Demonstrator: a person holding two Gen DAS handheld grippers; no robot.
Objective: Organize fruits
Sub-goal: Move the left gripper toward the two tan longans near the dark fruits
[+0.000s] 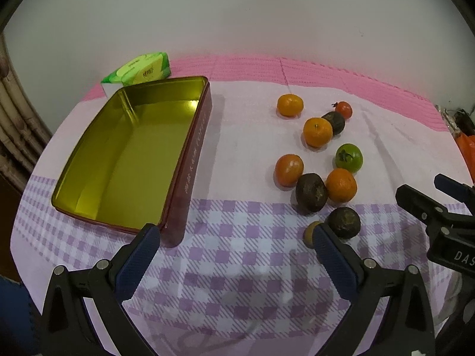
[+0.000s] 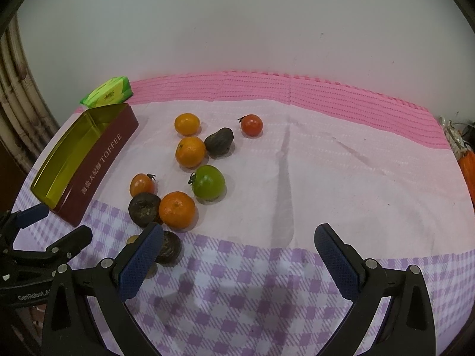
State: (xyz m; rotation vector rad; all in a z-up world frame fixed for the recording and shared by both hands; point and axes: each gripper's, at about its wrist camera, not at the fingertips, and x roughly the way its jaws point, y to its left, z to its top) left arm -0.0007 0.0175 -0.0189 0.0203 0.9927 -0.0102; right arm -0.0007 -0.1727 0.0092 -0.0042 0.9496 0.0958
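We hover over the table (image 2: 326, 154), left tongs (image 1: 234, 234) and right tongs (image 2: 239, 234) both spread wide and gripping nothing. The toffee tin (image 1: 124, 154) sits empty on the left, with a green tissue pack (image 1: 139, 68) behind it. To its right, loose on the cloth: oranges, dark fruits, a green tomato (image 2: 208, 181) and a red tomato (image 2: 251, 125).

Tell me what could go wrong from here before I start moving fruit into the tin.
The dark fruit touches an orange; grabbing either may send the other rolling. The left gripper hovers by the tin corner and could knock it. A small fruit sits half hidden behind a left finger, easy to bump.
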